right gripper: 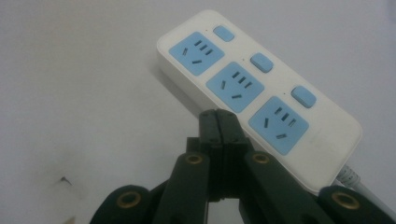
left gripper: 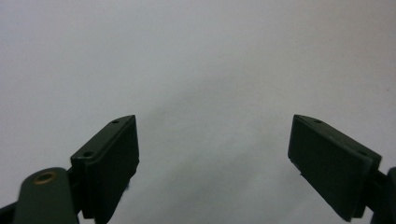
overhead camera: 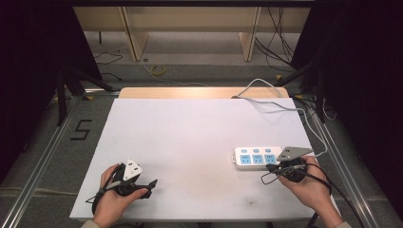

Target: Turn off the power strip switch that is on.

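A white power strip (overhead camera: 256, 157) with three blue sockets and three blue switches lies on the right of the white table (overhead camera: 190, 133); its grey cord (overhead camera: 280, 102) runs off the far right edge. In the right gripper view the strip (right gripper: 261, 93) lies just beyond my right gripper (right gripper: 218, 114), whose jaws are pressed together with nothing between them. A hand holds that gripper (overhead camera: 269, 167) just in front of the strip's near edge. My left gripper (overhead camera: 153, 182) rests at the front left in the other hand; its jaws (left gripper: 215, 140) stand wide apart over bare table.
A small dark mark (right gripper: 63, 179) sits on the table surface near the front. Beyond the table are a wooden bench (overhead camera: 190, 19), loose cables (overhead camera: 280, 42) on the floor and a taped numeral (overhead camera: 81, 129) at the left.
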`<state>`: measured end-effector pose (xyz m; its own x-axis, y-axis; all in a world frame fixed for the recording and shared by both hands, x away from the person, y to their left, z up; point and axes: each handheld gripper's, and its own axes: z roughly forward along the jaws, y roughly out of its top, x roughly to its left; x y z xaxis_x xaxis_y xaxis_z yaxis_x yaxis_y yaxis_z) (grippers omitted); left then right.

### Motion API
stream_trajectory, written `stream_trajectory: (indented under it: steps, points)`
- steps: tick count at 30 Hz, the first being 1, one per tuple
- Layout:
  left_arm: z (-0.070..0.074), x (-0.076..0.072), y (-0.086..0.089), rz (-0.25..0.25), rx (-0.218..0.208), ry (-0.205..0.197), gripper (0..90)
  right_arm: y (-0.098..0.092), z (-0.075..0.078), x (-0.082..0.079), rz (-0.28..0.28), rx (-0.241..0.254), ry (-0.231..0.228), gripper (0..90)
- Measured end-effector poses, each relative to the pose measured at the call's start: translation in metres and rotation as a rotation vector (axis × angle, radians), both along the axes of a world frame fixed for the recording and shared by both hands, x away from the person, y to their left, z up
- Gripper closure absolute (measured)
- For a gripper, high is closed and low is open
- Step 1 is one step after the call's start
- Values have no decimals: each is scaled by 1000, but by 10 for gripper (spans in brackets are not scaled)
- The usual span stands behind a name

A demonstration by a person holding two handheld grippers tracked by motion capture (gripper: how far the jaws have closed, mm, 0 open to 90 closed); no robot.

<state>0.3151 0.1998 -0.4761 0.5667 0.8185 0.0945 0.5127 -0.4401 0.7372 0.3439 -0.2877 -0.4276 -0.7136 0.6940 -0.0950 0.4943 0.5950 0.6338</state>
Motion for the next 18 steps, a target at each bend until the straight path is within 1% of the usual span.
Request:
stream_trajectory:
  steps: [18]
  points:
    - [1, 0, 0, 3, -2, -5, 160, 10, 3, 12, 13, -22, 13, 900]
